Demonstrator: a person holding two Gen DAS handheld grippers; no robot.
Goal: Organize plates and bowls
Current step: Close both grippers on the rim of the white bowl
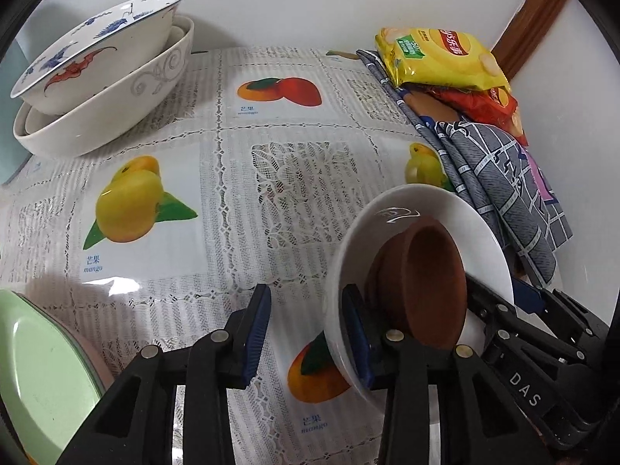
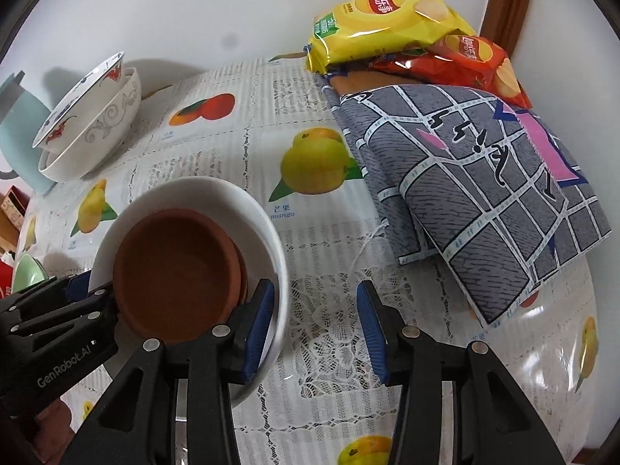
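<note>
A white bowl (image 1: 410,203) (image 2: 236,199) holds two stacked brown clay saucers (image 1: 426,279) (image 2: 174,271). My left gripper (image 1: 306,298) straddles the bowl's left rim: one blue pad is inside the bowl and the other outside, with a wide gap to the rim. My right gripper (image 2: 314,290) straddles the opposite rim the same way, its outer pad well clear. Both stand open. Each gripper also shows in the other view, the left gripper (image 2: 83,290) and the right gripper (image 1: 507,294). At the back left a blue-and-red patterned bowl (image 1: 93,46) sits tilted inside a scroll-patterned white bowl (image 1: 116,116).
A green plate (image 1: 38,368) lies at the near left on a pinkish one. Yellow and red crisp bags (image 2: 387,19) rest on a grey checked cloth (image 2: 484,193) at the back right. A teal jug (image 2: 15,135) stands behind the stacked bowls. The wall runs along the far edge of the fruit-print tablecloth (image 1: 232,193).
</note>
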